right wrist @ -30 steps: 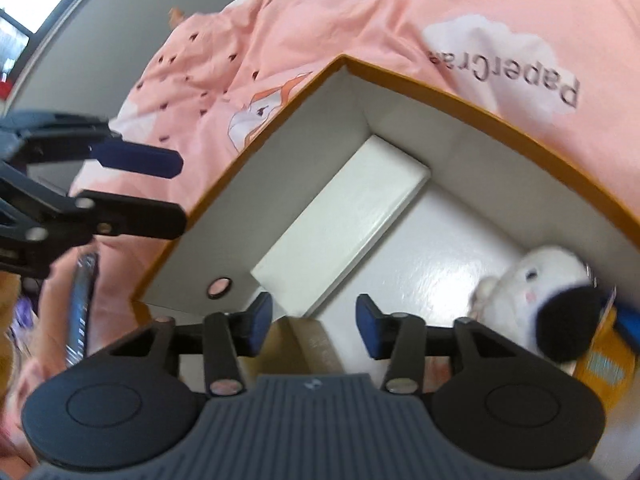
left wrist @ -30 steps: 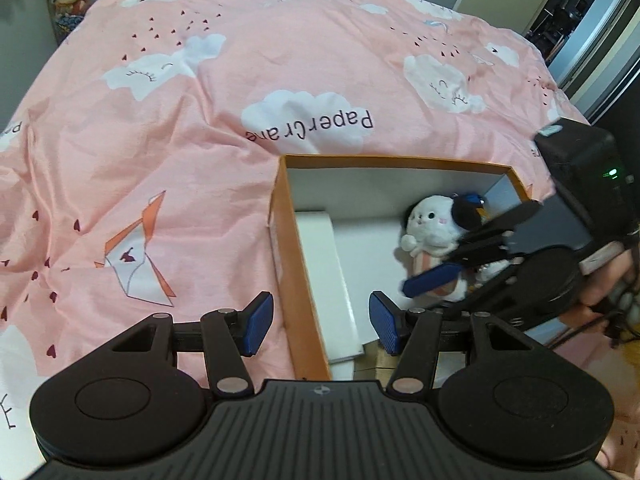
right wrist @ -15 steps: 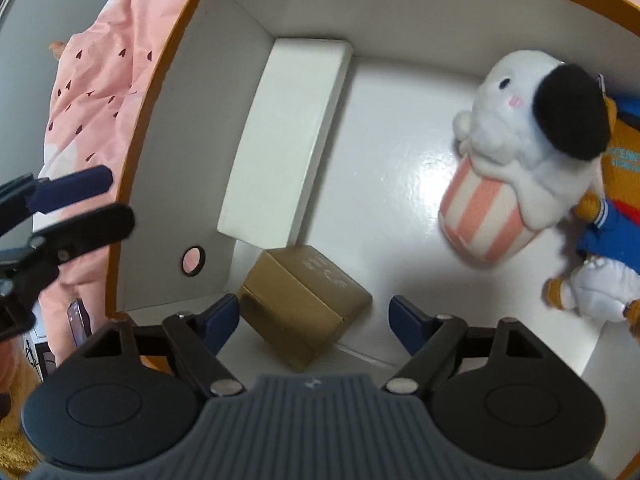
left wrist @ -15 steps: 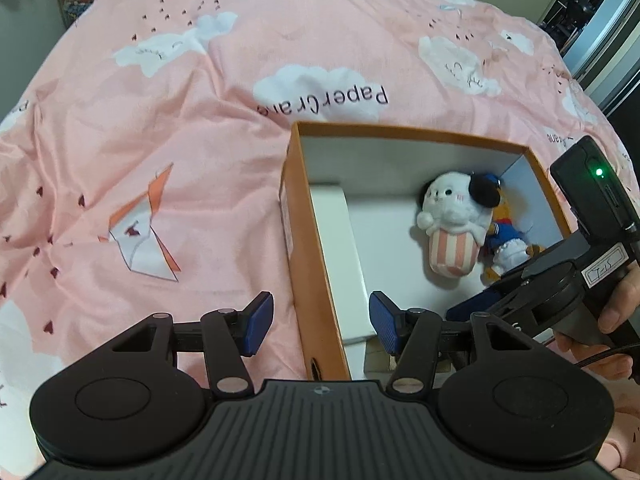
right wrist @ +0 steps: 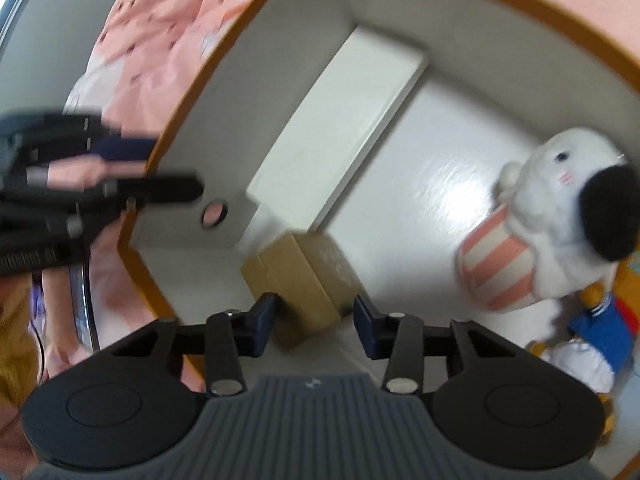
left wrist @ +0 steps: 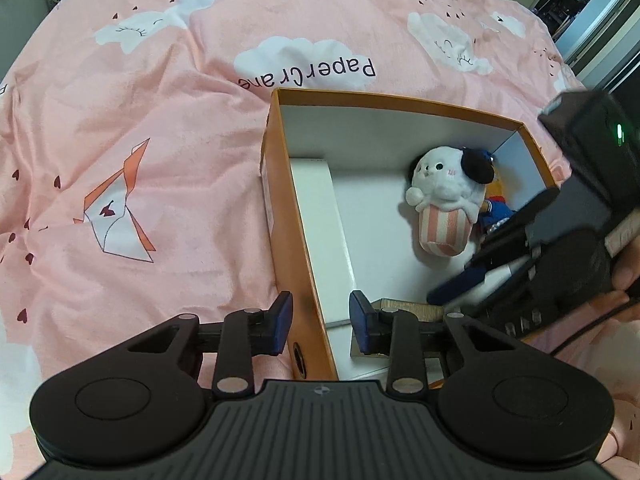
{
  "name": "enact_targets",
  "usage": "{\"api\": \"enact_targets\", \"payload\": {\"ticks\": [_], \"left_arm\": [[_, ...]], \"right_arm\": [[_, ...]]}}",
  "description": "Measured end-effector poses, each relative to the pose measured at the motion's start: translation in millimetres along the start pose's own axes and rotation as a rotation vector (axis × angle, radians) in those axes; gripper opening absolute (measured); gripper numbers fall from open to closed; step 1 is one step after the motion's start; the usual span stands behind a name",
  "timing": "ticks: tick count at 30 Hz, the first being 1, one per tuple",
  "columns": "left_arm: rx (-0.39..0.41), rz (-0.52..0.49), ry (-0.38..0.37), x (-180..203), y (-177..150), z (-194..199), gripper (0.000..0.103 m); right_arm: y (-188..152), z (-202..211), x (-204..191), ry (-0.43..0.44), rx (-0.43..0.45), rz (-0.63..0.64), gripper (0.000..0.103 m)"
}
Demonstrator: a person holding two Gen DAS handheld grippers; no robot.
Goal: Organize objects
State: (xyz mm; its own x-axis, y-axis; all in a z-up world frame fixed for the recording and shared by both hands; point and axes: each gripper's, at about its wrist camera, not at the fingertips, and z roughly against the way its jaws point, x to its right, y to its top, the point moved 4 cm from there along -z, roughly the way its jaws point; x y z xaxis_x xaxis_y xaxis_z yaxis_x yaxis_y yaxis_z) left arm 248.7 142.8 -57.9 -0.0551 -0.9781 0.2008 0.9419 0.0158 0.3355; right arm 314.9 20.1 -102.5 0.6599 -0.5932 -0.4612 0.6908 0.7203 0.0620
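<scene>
orange box (left wrist: pixel 298 240), plush toy (left wrist: pixel 444 196), pink bedspread (left wrist: pixel 140 120)

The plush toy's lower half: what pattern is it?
Pink and white stripes, clearest in the right wrist view.

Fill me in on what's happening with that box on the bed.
A person holds a claw in each hand over an orange box on a pink bedspread. The left claw straddles the box's side wall, having just been closing. The right claw has just been closing around a small brown carton inside. A plush toy and a flat white box already lie in it.
</scene>
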Motion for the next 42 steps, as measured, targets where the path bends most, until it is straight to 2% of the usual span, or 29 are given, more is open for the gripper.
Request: {"api": "enact_targets", "payload": {"ticks": [1,2,4,7,10,14,19,20,26,28,31,34,39,42], "left_arm": [[-0.001,0.000,0.001,0,1,0,0.039],[-0.001,0.000,0.001,-1,1,0,0.039],[0.001,0.002,0.001,-2,2,0,0.039],[0.005,0.000,0.002,-2,4,1,0.039],[0.003,-0.009,0.000,0,4,1,0.039],[-0.001,-0.022,0.000,1,5,0,0.039],[-0.004,-0.035,0.008,0,7,0,0.039],[-0.004,-0.036,0.008,0,8,0,0.039],[0.000,-0.032,0.009,-1,9,1,0.039],[0.001,-0.027,0.015,-3,7,0,0.039],[-0.004,-0.024,0.015,-6,5,0,0.039],[-0.008,-0.025,0.012,-6,1,1,0.039],[-0.012,-0.036,0.005,-4,-5,4,0.027],[-0.013,-0.027,-0.012,-3,-5,5,0.019]], "right_arm": [[6,3,3,0.009,0.020,-0.044,0.057],[9,5,4,0.036,0.033,-0.095,0.069],[16,2,4,0.050,0.047,-0.170,0.071],[17,-9,7,-0.048,0.050,-0.269,0.071],[18,-19,8,-0.021,0.047,-0.306,0.067],[23,-26,-2,-0.036,0.034,-0.165,0.053],[24,-30,-32,-0.022,-0.079,0.203,0.052],[25,-32,-35,-0.023,-0.094,0.232,0.052],[32,-39,-34,-0.011,-0.081,0.195,0.053],[26,-33,-36,-0.006,-0.048,0.177,0.064],[24,-17,-31,-0.016,0.004,0.157,0.066],[27,3,-23,-0.042,0.055,0.137,0.063],[18,29,7,-0.151,0.093,0.146,0.037],[9,22,18,-0.231,0.047,0.160,0.022]]}}
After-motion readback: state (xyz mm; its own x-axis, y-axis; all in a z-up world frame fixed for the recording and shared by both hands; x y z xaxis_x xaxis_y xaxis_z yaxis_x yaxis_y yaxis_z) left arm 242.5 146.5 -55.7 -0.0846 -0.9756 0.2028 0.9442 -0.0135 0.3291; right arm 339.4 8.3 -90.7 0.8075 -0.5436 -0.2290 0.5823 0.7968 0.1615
